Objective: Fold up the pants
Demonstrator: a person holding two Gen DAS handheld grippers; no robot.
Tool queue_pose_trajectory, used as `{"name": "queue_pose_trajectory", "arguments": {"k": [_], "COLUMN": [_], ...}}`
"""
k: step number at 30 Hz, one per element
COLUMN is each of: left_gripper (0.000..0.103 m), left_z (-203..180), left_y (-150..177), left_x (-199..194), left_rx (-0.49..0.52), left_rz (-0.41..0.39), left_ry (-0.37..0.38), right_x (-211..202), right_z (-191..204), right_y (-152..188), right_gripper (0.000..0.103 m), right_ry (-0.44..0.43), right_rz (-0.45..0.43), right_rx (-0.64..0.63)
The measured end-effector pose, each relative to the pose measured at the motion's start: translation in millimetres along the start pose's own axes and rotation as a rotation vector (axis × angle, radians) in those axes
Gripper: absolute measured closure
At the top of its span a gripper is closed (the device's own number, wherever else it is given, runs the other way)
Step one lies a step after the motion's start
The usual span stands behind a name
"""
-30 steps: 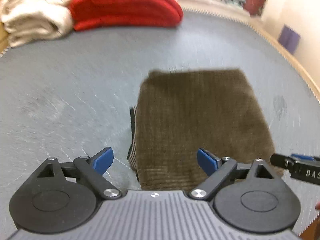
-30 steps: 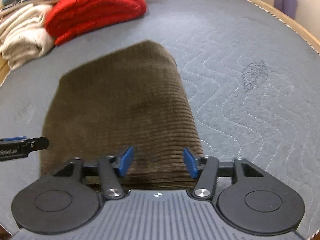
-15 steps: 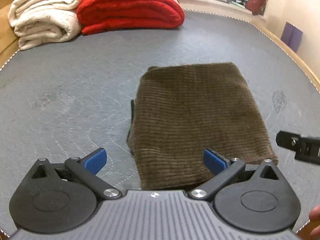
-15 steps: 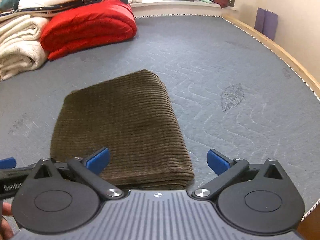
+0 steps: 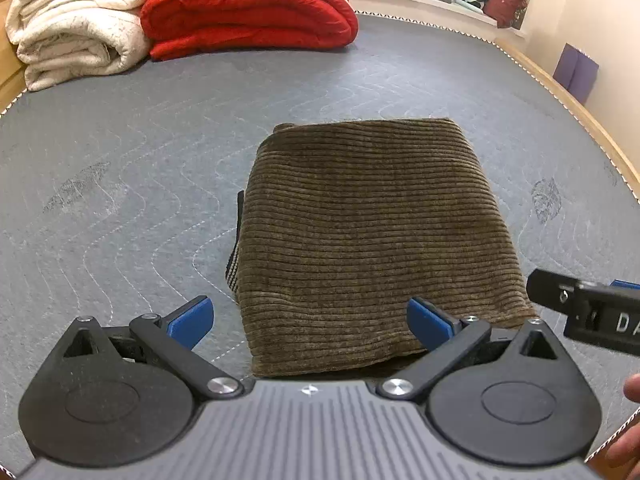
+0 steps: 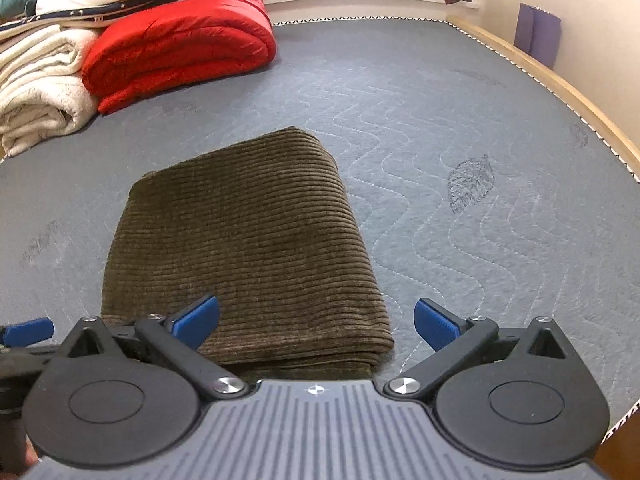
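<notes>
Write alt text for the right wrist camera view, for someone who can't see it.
Brown corduroy pants, folded into a neat rectangle, lie on a grey quilted mattress just ahead of the open, empty right gripper. Behind them sit a folded red blanket and cream blankets.

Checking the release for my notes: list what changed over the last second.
Both the left gripper and right gripper have just been opening and drew back from the folded brown pants; neither pinches cloth. The pants stayed folded flat on the grey mattress.
</notes>
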State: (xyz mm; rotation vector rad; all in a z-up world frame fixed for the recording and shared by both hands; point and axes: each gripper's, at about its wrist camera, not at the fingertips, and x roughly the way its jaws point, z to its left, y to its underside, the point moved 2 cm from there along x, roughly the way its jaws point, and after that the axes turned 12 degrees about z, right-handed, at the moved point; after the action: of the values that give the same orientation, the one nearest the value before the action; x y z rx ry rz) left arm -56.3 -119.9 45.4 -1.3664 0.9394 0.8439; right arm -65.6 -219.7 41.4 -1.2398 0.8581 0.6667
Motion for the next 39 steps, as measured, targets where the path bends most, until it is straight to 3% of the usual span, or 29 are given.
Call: {"name": "queue_pose_trajectory", "arguments": {"k": [39], "left_gripper": [0.000], "left_z": [2.1], "left_y": [1.4], "left_x": [2.5], "left_rx": [0.006], "left_rz": [0.000], "left_ry": [0.002], "right_x": [6.6], "right_z": [11.3], "right_y": [-0.2], "right_gripper": [0.001], "right_ry": [0.024], "right_rz": [0.008], "right_rx": [-0.036]}}
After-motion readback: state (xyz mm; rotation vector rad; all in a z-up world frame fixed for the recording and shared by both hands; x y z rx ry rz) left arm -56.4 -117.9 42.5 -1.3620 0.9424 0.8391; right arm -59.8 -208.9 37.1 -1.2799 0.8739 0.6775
